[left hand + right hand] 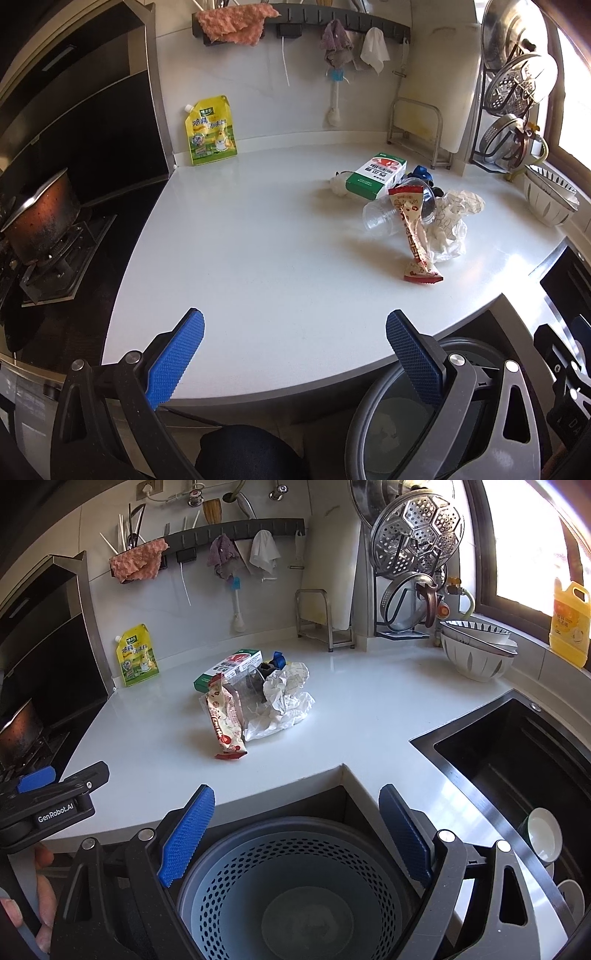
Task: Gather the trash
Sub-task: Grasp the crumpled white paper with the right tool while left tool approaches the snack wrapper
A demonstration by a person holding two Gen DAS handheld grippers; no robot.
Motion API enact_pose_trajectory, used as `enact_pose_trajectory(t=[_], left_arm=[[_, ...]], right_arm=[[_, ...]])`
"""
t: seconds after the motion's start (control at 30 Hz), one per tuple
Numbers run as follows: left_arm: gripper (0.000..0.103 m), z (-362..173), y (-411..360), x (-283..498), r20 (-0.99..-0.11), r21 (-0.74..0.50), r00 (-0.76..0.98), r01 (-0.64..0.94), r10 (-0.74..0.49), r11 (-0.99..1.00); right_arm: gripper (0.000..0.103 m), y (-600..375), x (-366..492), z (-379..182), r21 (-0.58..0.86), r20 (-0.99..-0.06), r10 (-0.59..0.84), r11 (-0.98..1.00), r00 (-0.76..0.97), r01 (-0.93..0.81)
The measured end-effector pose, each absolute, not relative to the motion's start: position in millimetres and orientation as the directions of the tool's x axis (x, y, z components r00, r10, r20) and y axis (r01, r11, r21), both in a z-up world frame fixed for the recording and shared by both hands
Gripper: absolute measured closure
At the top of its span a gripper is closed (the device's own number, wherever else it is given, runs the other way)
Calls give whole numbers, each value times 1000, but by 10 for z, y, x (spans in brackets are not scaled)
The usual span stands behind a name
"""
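A pile of trash lies on the white counter [258, 240]: a red and white snack wrapper [415, 236] [223, 720], a clear plastic cup [384, 218], a green and white carton [376, 173] [229, 668], crumpled paper and plastic [450, 221] [284, 701], and a blue object [423, 171] [279, 660]. A grey perforated trash bin [295, 893] [399, 413] stands below the counter edge. My left gripper [295, 354] is open and empty over the counter's front edge. My right gripper [295, 834] is open and empty above the bin. The left gripper also shows in the right wrist view [48, 790].
A yellow seasoning pouch [210, 131] leans on the back wall. A stove with a pot [40, 218] is at left. A black sink [517, 760] with dishes is at right. Stacked bowls [476, 650], a lid rack [413, 565] and a yellow bottle [569, 627] stand at back right.
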State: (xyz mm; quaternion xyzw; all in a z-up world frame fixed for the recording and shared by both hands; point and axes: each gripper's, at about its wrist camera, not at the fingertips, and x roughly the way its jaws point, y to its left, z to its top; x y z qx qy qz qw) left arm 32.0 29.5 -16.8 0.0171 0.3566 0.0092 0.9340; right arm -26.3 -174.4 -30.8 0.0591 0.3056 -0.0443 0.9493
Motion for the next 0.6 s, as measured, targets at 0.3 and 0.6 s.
enact_pose_trajectory(t=[0.3,0.6], left_arm=[[6,-253,146,754,-673,16,739,-9,18,1000],[6,-400,77,1047,-694,-5,720,-33,20,999]], right_arm=[[17,-1888,560,-352,65,-619,-12,996,785,67],[17,-1955,1350,-515,63,-656,15,997,754,35]])
